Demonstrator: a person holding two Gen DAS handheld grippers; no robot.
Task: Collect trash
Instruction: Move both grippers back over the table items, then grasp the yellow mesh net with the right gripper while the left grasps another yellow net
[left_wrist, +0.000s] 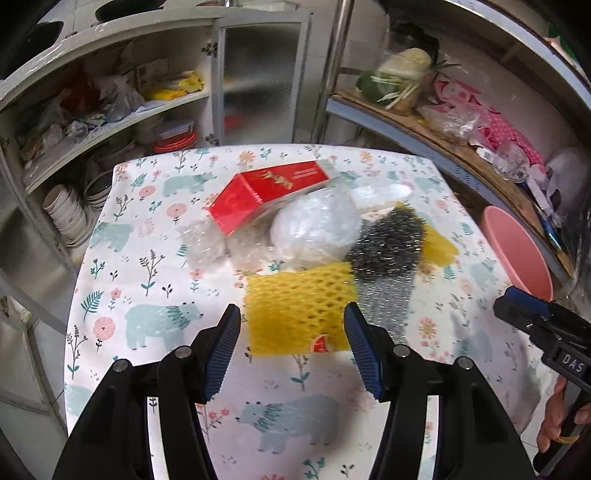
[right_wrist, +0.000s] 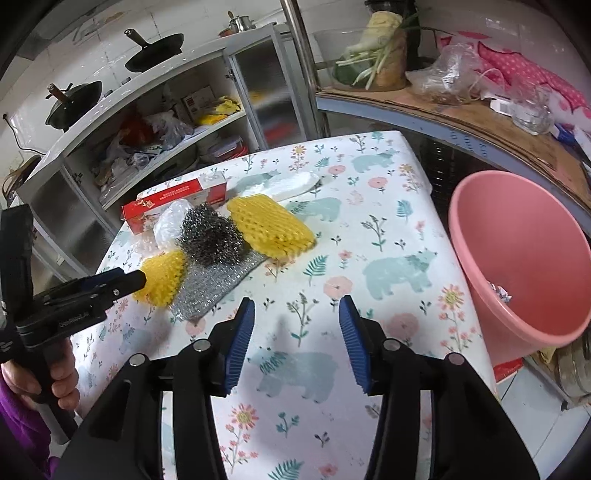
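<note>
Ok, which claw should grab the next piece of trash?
Left. Its open claw already frames the near yellow foam net. The right claw is open over bare tablecloth.

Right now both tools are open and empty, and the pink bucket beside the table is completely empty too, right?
Not quite. The pink bucket already holds a small scrap at its bottom, as the right wrist view shows. The left tool and right tool are open and empty.
</note>
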